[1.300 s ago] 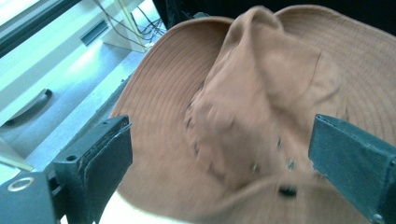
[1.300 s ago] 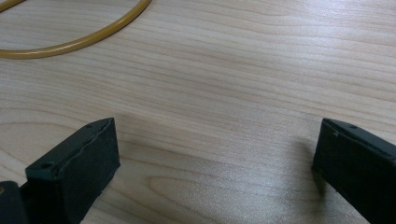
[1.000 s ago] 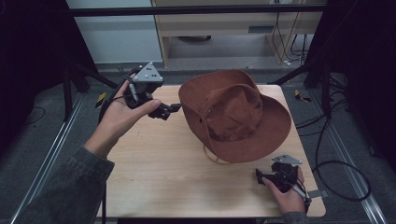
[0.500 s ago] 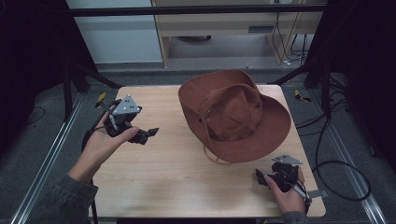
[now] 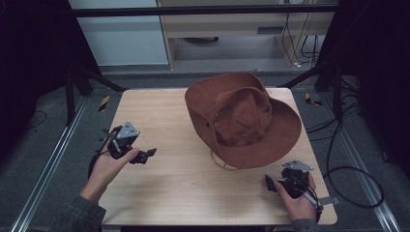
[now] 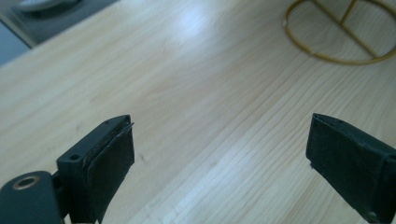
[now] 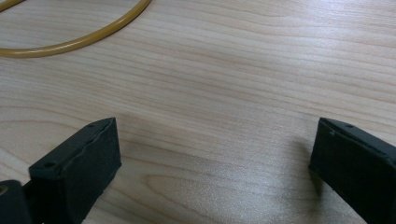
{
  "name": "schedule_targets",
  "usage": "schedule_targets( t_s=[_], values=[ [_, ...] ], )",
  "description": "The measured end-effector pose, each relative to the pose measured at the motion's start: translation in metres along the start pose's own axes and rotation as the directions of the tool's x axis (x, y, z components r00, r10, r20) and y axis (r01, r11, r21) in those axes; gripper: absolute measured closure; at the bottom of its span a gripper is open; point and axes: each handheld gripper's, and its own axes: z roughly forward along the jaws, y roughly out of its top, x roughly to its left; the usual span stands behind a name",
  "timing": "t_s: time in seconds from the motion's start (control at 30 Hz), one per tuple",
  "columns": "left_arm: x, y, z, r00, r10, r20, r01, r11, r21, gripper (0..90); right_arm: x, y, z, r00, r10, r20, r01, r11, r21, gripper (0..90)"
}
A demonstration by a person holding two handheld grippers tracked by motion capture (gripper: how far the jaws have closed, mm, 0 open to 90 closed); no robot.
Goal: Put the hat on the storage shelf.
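Brown suede wide-brimmed hat sits on a yellow wire stand, right-far on the light wooden table. Left gripper released, near-left. Right gripper released, near-right.

Your high view looked forward and down from above your side of the wooden table, taking in the whole top with the brown hat right of centre. Your left gripper view sat close over the wood, facing the yellow wire stand under that hat. Your right gripper view, equally low, faced the same stand's ring; all three shared it.
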Motion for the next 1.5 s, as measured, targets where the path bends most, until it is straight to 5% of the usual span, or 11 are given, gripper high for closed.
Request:
schedule_targets(
  t_s=[0.27,0.53,1.5],
  values=[
    [0.017,-0.043,0.013,0.9969,-0.076,-0.021,0.076,0.997,0.012,8.3,-0.003,-0.001,-0.001,0.9998,-0.017,0.014,0.017,1.0,-0.006,4.7],
    [0.024,-0.063,0.018,0.9934,-0.111,-0.027,0.112,0.9933,0.028,8.2,-0.003,-0.001,-0.002,0.9997,-0.018,0.013,0.018,1.0,-0.006,4.8],
    [0.021,-0.089,0.03,0.9914,-0.131,0.001,0.131,0.9894,0.063,5.1,-0.003,-0.001,-0.002,0.9997,-0.018,0.015,0.018,1.0,-0.002,4.4]
  ],
)
